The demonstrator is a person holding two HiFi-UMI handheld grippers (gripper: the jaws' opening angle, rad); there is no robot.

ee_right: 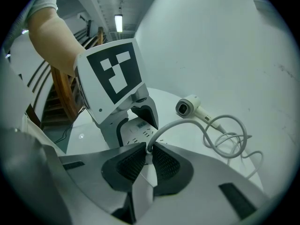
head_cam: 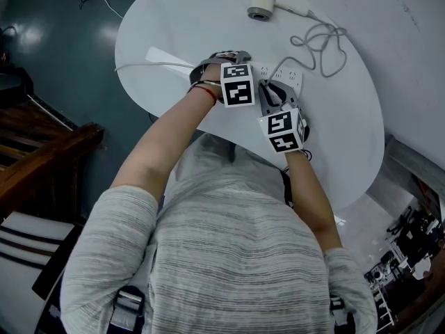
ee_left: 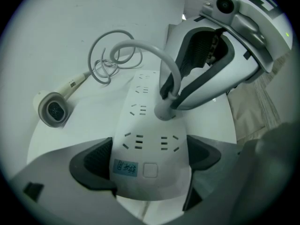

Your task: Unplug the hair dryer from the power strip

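The hair dryer (head_cam: 265,2) lies on its side at the far edge of a round white table (head_cam: 174,26). Its grey cord (head_cam: 327,47) loops back to a plug (ee_left: 164,110) seated in a white power strip (ee_left: 140,125). The right gripper (ee_right: 147,149) has its 2 jaws nearly together, pinching the plug. The left gripper (ee_left: 151,157) clamps the strip's near end, 1 pad on each side.

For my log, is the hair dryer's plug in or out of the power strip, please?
In: the plug sits seated in the power strip's socket.
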